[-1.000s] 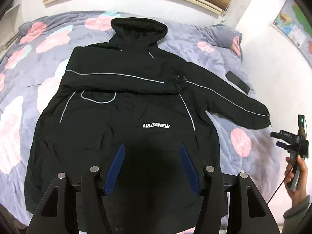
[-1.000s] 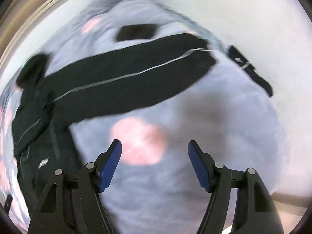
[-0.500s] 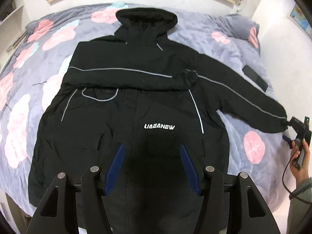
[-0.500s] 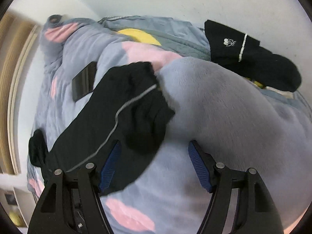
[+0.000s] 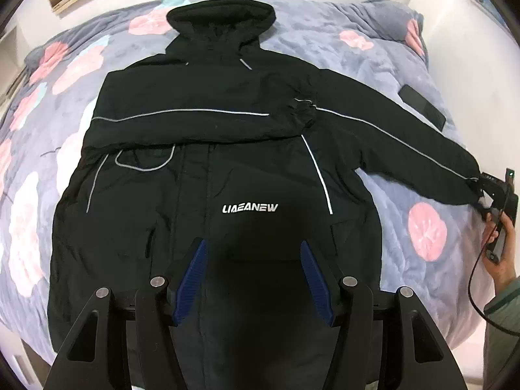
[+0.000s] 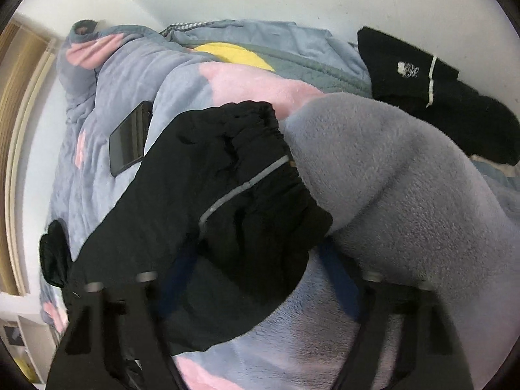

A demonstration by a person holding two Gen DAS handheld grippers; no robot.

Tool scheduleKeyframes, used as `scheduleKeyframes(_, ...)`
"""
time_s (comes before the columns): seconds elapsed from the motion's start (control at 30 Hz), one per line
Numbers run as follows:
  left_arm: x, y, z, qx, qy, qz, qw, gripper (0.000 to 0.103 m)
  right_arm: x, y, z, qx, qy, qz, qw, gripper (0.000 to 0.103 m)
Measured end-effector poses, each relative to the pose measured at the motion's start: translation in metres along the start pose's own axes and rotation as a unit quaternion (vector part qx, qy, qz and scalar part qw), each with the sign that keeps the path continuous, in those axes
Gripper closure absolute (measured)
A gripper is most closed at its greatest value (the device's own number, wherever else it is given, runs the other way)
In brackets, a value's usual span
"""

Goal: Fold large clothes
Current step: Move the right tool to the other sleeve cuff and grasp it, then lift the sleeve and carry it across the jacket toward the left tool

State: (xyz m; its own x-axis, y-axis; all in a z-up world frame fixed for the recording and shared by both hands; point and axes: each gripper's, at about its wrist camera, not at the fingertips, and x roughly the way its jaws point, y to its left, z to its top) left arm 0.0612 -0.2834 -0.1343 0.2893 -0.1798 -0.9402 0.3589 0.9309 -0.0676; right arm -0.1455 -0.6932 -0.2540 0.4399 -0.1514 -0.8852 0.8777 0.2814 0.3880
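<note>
The left gripper [image 5: 253, 271] hangs over the lower front of the black jacket [image 5: 227, 175] with its jaws spread wide and nothing between the blue pads [image 5: 191, 276]. Beneath them lies the jacket's hem area, and just beyond, the white lettering [image 5: 249, 208] on the chest.

The right gripper [image 6: 260, 279] has its jaws on either side of the cuff [image 6: 260, 149] of the jacket's outstretched sleeve [image 5: 406, 149]; the blurred pads stand apart with the dark cloth bunched between them, not yet pinched. In the left wrist view this gripper [image 5: 494, 191] touches the sleeve end, held by the person's hand [image 5: 500, 253].

The jacket lies face up and spread out on the bed [image 5: 373, 48], which is covered by a grey-blue fleece blanket with pink blossoms. Its hood [image 5: 221, 22] points toward the headboard side. The other sleeve [image 5: 195, 120] is already folded across the chest, its cuff reaching the far shoulder.

A dark phone [image 6: 130, 138] rests on the blanket just beside the outstretched sleeve. Farther off, near the wall, lies another black garment [image 6: 432, 94] with a small white emblem and stripe.
</note>
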Motion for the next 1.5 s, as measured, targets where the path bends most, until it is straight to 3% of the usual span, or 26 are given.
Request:
scheduleKeyframes(0.03, 0.001, 0.000, 0.000, 0.004, 0.000, 0.001, 1.0000, 0.042, -0.003, 0.001, -0.003, -0.002, -0.007, 0.007, 1.000, 0.063)
scheduleKeyframes(0.07, 0.002, -0.001, 0.001, 0.008, 0.000, 0.002, 1.0000, 0.042, -0.007, 0.001, -0.006, -0.003, -0.014, 0.014, 1.000, 0.070)
scheduleKeyframes(0.17, 0.005, 0.000, 0.003, 0.017, 0.003, 0.000, 0.9998, 0.042, -0.025, 0.022, -0.017, -0.046, -0.048, -0.006, 0.998, 0.079)
scheduleKeyframes(0.27, 0.009, 0.005, 0.009, 0.022, 0.005, -0.005, 0.9997, 0.042, -0.040, 0.057, -0.033, -0.106, -0.080, -0.034, 0.991, 0.083)
scheduleKeyframes(0.4, 0.013, 0.017, 0.016, 0.018, 0.003, -0.018, 0.9997, 0.042, -0.055, 0.100, -0.053, -0.153, -0.101, -0.030, 0.983, 0.085)
scheduleKeyframes(0.6, 0.026, 0.039, 0.026, 0.015, 0.007, -0.038, 0.9992, 0.042, -0.060, 0.179, -0.096, -0.224, -0.097, -0.010, 0.970, 0.085)
scheduleKeyframes(0.8, 0.036, 0.069, 0.036, 0.016, 0.004, -0.048, 0.9987, 0.042, -0.038, 0.288, -0.164, -0.319, -0.063, 0.011, 0.946, 0.085)
scheduleKeyframes(1.1, 0.062, 0.125, 0.049, 0.006, 0.014, -0.032, 0.9994, 0.042, 0.029, 0.436, -0.285, -0.448, 0.006, 0.039, 0.893, 0.085)
scheduleKeyframes(1.33, 0.097, 0.155, 0.062, -0.032, 0.035, -0.040, 0.9981, 0.042, 0.103, 0.477, -0.334, -0.505, 0.059, -0.010, 0.861, 0.085)
scheduleKeyframes(1.5, 0.112, 0.156, 0.074, -0.037, 0.037, -0.045, 0.9976, 0.042, 0.150, 0.471, -0.339, -0.504, 0.094, -0.044, 0.858, 0.078)
